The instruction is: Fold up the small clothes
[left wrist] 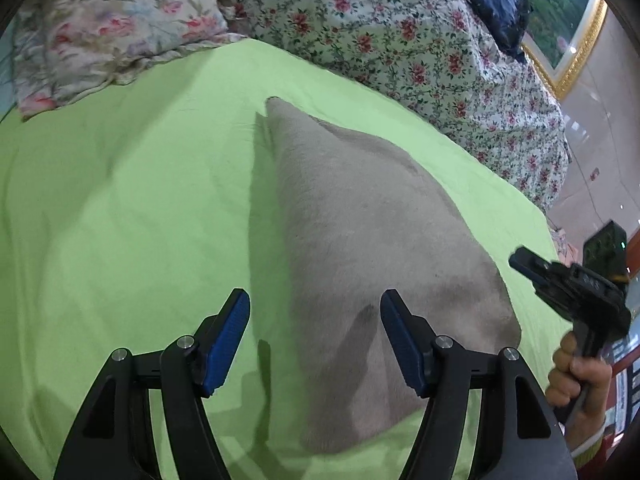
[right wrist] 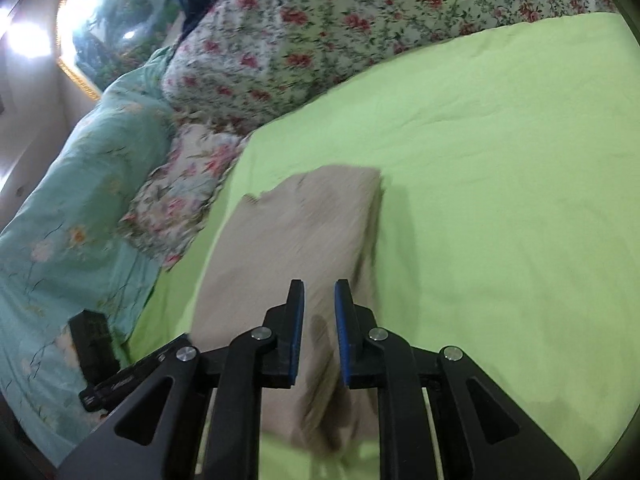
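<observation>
Two grippers hover over beige knit garment [left wrist: 372, 248] on lime-green bedsheet [left wrist: 120, 220] — left gripper [left wrist: 314, 336] spread wide, empty; right gripper [right wrist: 319, 332] narrowed, nothing pinched — prob. lining up next fold.

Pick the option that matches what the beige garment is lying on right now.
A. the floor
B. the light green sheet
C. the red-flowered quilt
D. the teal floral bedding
B: the beige garment lies on the light green sheet, with green showing along its edges in both wrist views; the left gripper hangs open above it, holding nothing.
</observation>
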